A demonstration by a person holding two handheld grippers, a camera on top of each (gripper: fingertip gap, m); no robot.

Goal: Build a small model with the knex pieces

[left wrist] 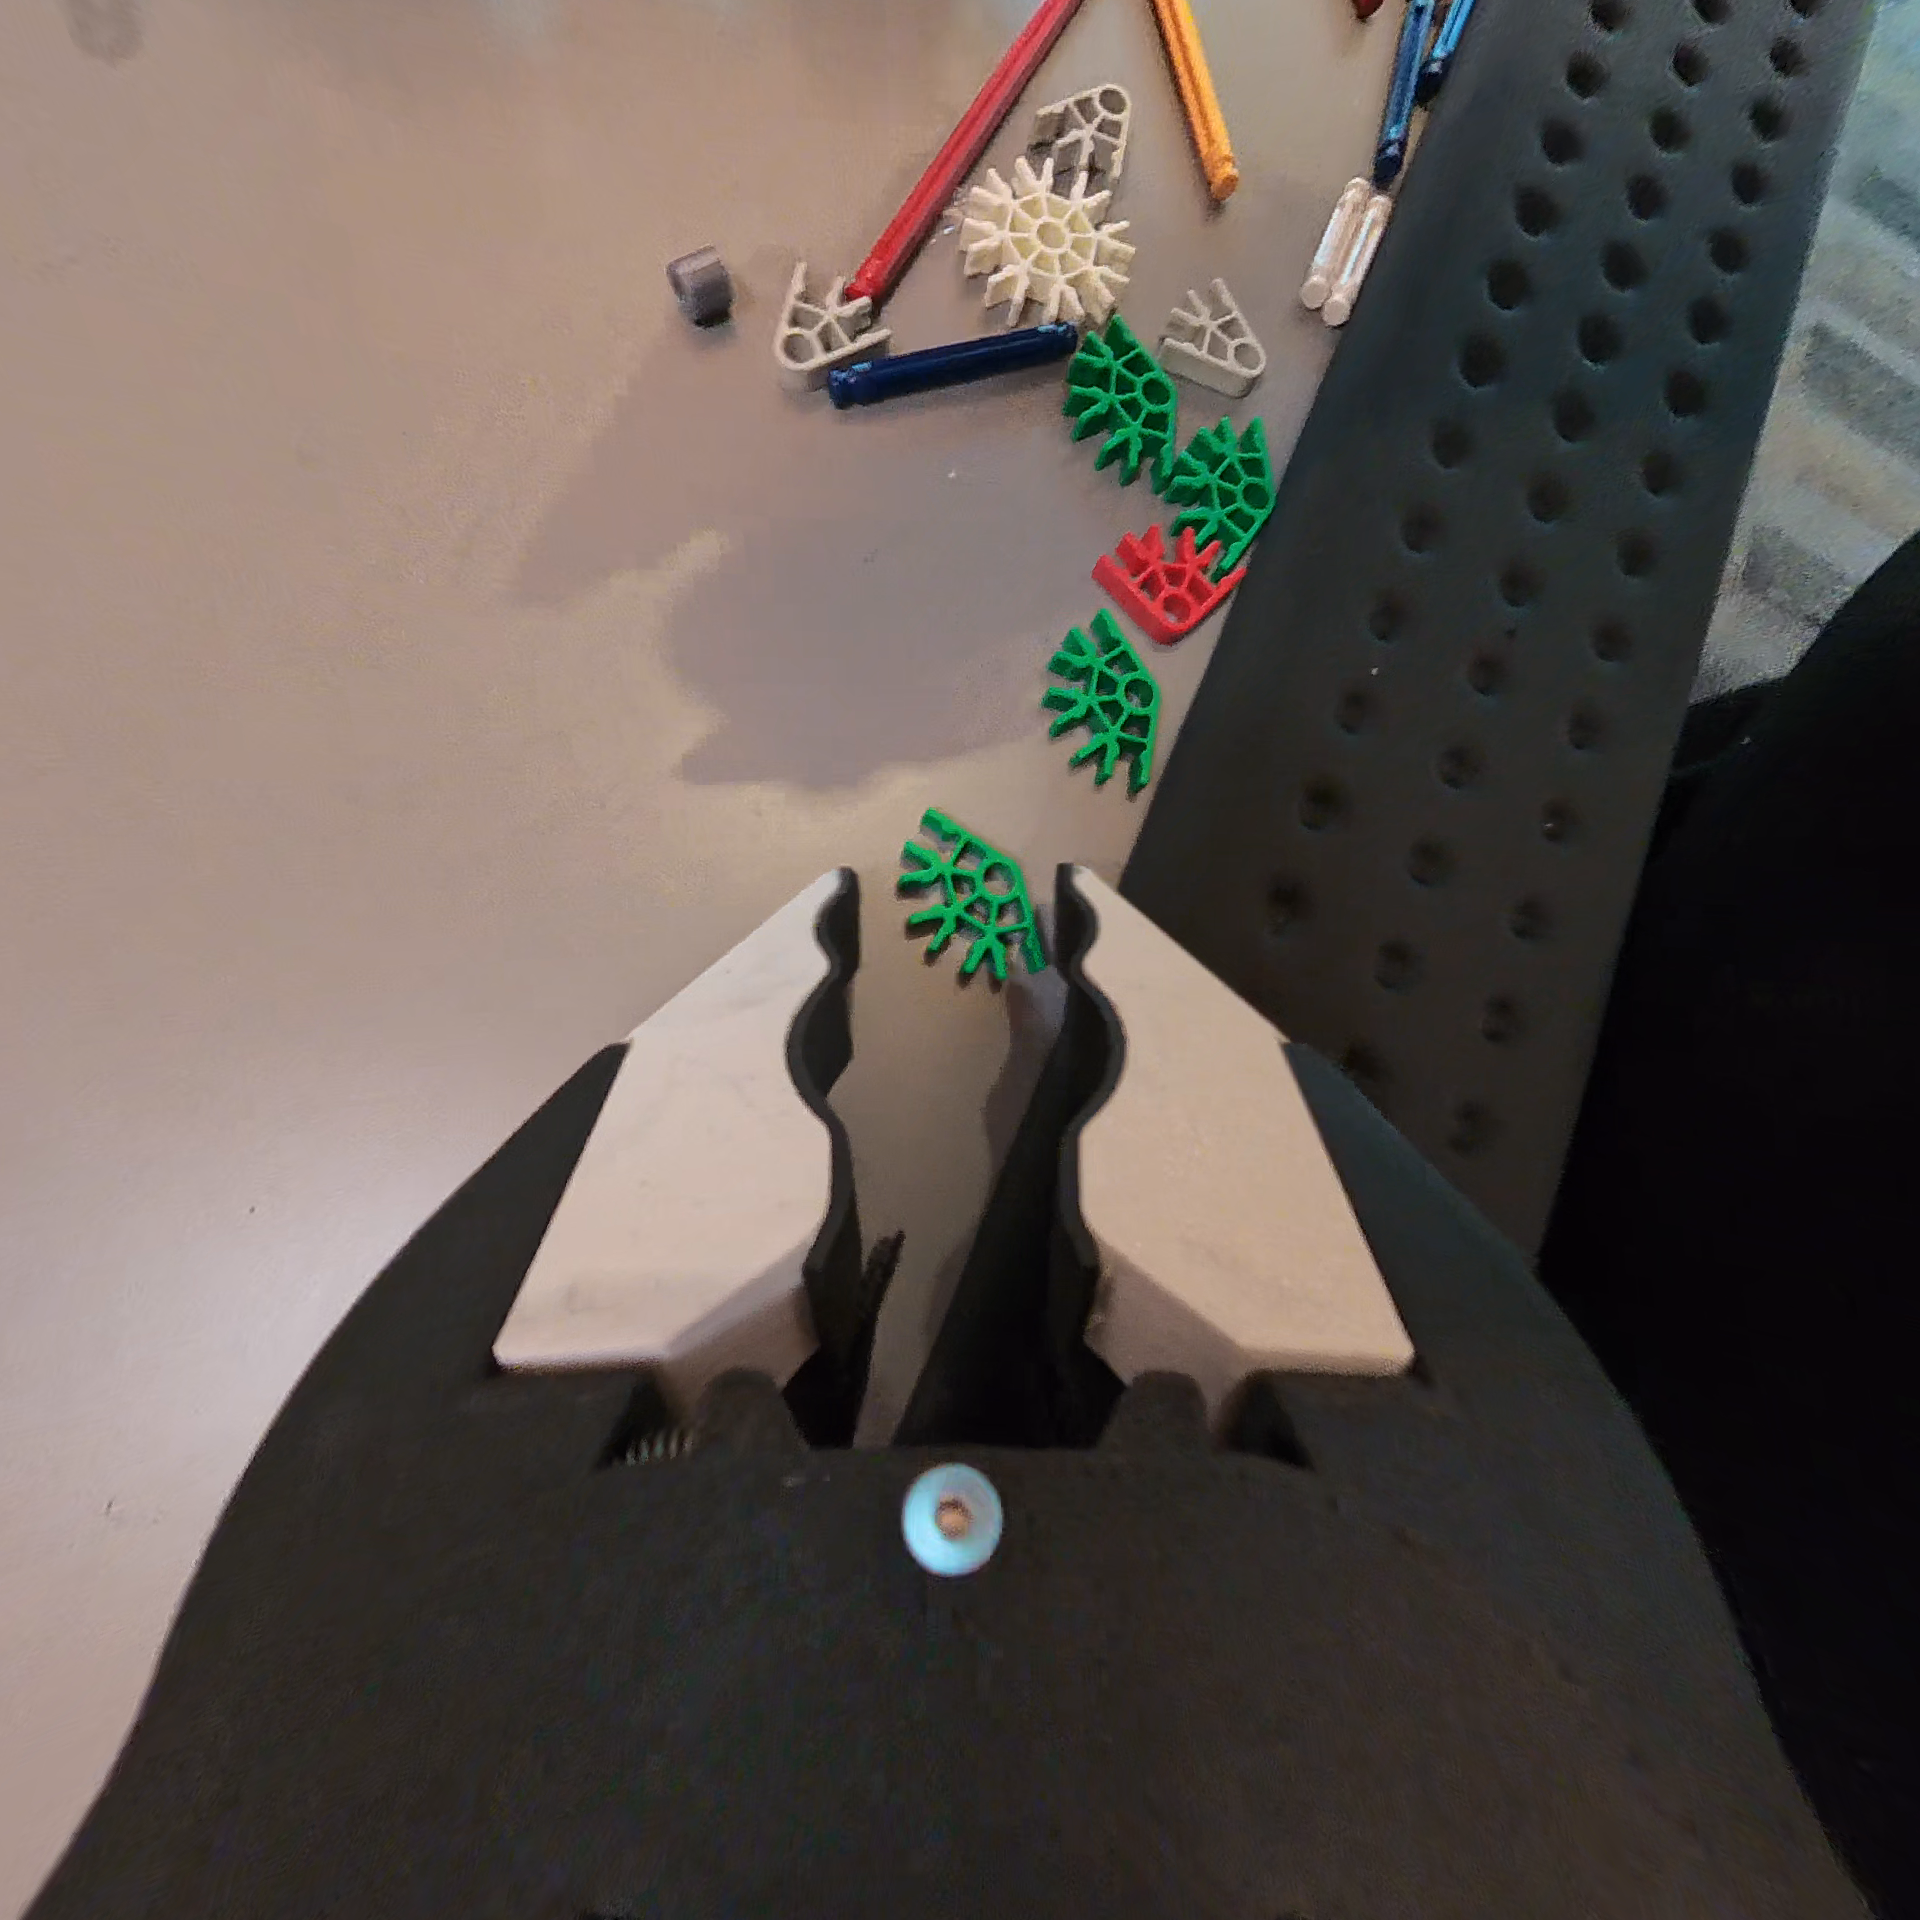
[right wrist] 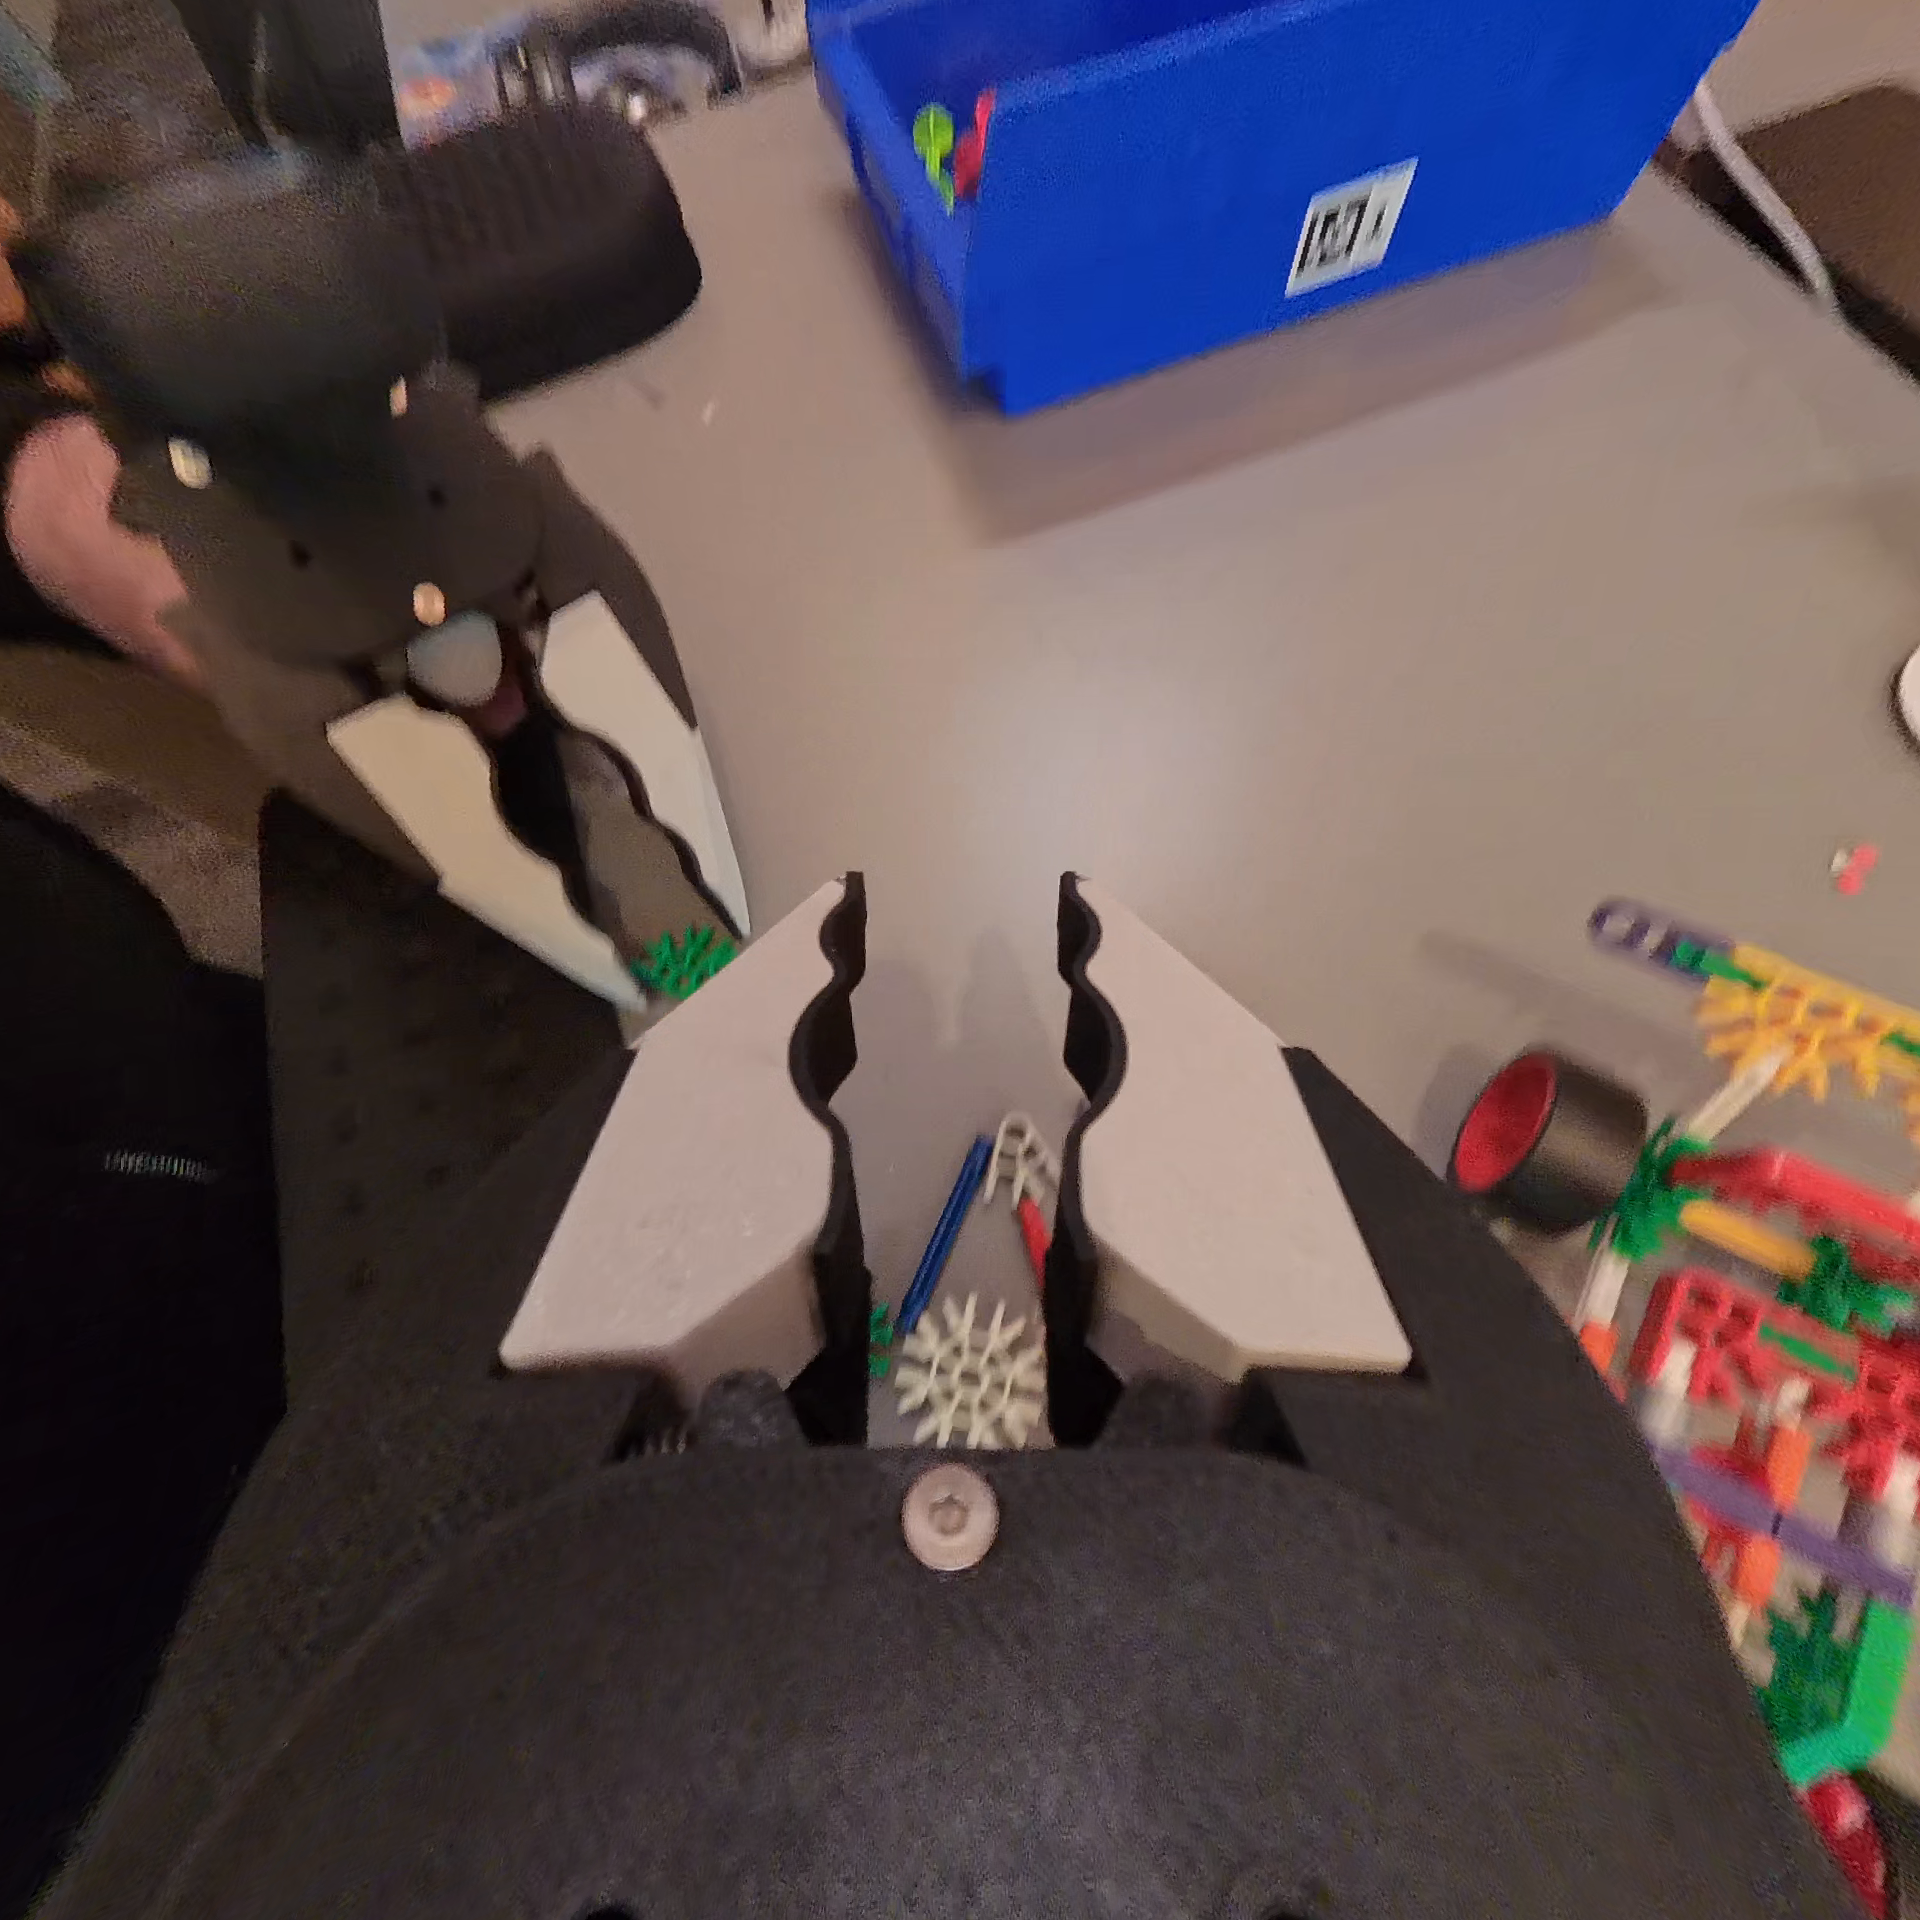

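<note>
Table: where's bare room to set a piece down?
Free: table left of the green connectors; also between the blue bin and right gripper. Crowded: by the built model.

the left claw (left wrist: 958, 894) sits at frame centre, jaws apart, around a green connector (left wrist: 971, 896) that seems to touch its right finger; more green connectors (left wrist: 1103, 702) trail toward the upper right across the desk (left wrist: 312, 623).

A smooth grey tabletop (left wrist: 364, 727) fills most of both views, with soft light pooling on it. A black perforated panel (left wrist: 1538, 540), perhaps a chair part, runs along its edge. Patterned carpet (left wrist: 1849, 312) shows beyond, blurred.
</note>
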